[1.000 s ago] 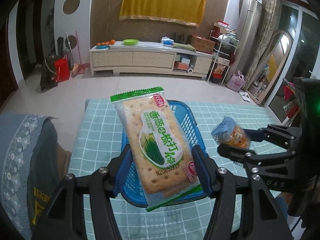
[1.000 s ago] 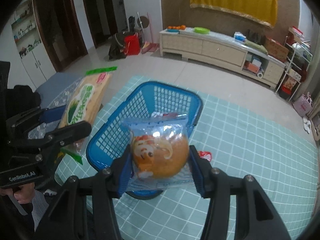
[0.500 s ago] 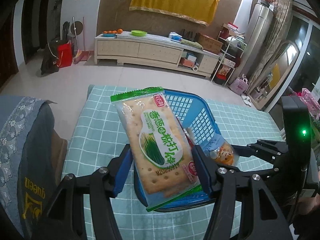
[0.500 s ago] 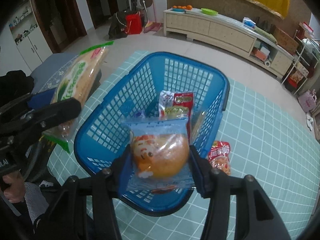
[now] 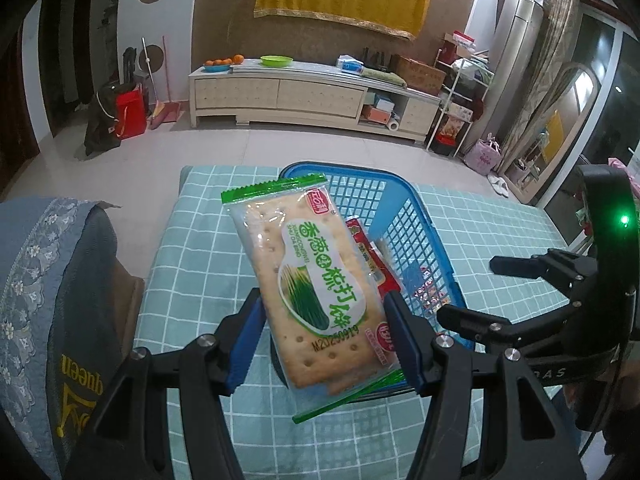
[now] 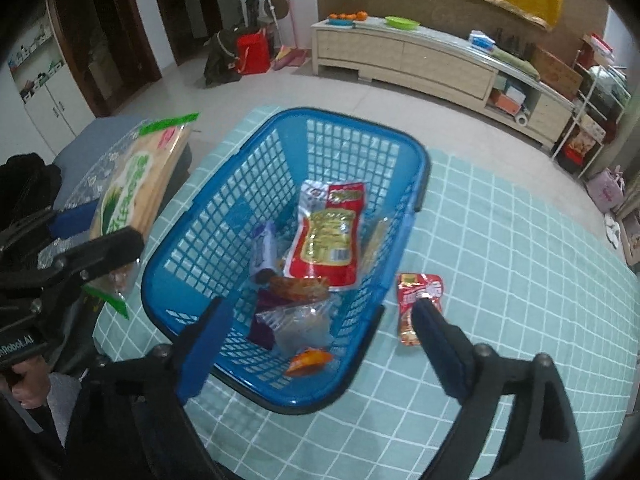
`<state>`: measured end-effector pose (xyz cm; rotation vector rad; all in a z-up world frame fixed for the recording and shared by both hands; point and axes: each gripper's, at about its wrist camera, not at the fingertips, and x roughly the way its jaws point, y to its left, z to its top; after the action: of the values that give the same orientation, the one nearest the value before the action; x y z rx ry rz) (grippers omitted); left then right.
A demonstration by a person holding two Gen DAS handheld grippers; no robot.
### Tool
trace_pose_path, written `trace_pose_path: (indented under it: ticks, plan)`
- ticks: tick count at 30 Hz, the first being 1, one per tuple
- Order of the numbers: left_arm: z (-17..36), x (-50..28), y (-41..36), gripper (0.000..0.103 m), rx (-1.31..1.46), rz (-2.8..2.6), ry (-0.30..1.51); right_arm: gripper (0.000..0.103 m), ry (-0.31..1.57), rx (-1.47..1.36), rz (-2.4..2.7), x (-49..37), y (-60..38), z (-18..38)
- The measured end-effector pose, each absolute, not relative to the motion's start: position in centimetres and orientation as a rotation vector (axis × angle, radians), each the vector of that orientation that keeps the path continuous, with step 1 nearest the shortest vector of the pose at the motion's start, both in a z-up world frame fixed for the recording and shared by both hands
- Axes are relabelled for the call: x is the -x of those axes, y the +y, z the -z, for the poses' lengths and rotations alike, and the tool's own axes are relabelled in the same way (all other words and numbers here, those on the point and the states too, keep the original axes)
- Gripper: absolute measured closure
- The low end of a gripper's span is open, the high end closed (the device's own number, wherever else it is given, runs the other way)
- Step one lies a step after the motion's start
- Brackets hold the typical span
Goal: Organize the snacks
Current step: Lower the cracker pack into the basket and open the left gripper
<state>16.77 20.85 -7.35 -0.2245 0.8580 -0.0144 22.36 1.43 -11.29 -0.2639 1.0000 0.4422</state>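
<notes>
Left wrist view: a cracker packet [image 5: 316, 280] is held tight between the two blue pads of the left gripper [image 5: 322, 336]. It is tipped up, with its green top edge toward 11 o'clock. It is held high and near the blue basket [image 5: 404, 208], most likely so it can be dropped in next. The left gripper is pointed down at a slant toward the checked cloth [image 5: 192, 272].

In the right wrist view, the right gripper [image 6: 316, 344] is seen with its jaws opening wide and nothing between them. It is held over the near end of the basket [image 6: 224, 184], pointing steeply down. Just past the jaws, at 12 o'clock from them, a clear bag with something orange [image 6: 304, 332] lies in the basket; it looks like a bun, but the bag is blurred, so that is a guess. The jaws are being spread so the bag is let go and left there.

More snacks are piled in the basket: a big red and yellow packet [image 6: 328, 236] in the middle, and a purple one [image 6: 262, 248] at 9 o'clock from it. One small red packet [image 6: 416, 300] is left on the cloth, just outside the basket wall, at 3 o'clock. It probably has to be picked up too.

A hand [image 6: 24, 376] is seen low at 8 o'clock, wrapped round the left gripper's handle.
</notes>
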Motion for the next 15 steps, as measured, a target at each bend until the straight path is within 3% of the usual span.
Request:
trace_pose_path:
  ticks: [15]
  plan:
    - [8.3, -19.5, 16.5, 0.045, 0.129, 0.086, 0.907, 0.0, 0.924, 0.228, -0.368, -23.4, -2.3, 10.7]
